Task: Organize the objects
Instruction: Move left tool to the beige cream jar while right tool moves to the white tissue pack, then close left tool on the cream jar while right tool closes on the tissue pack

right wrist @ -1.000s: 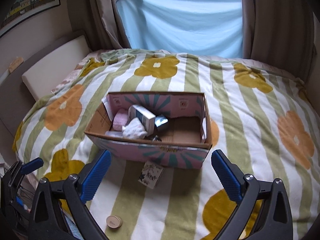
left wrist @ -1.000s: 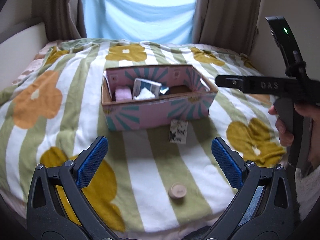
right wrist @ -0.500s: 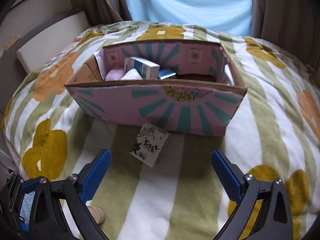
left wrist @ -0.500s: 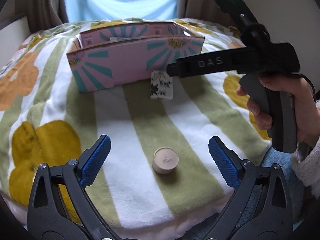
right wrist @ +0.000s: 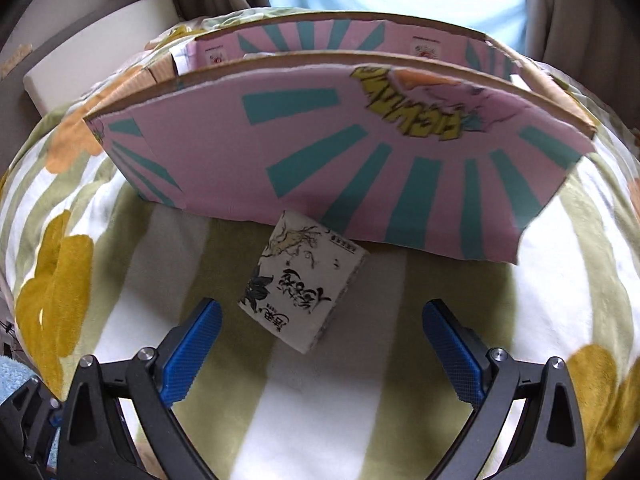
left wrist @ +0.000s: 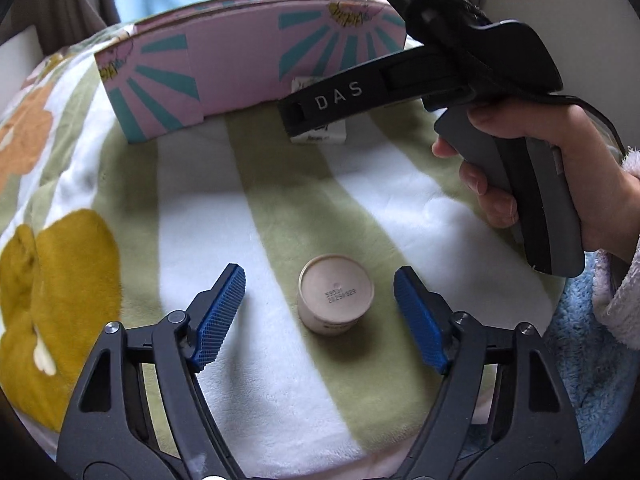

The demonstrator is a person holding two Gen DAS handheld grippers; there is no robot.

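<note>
Small round beige paper-sided tub: likely light and stiff-walled but crushable, so grip its curved sides gently. It sits on the striped fleece blanket, between the pads of the left gripper, untouched; jaws have been closing. Right gripper open, white printed packet just beyond, near the pink cardboard box.

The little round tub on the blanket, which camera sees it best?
The left wrist view. There the round tub sits whole and close, its lid with printed numbers facing up, between the open pads of the left gripper, which has just been closing. The right wrist view does not show it at all.
</note>
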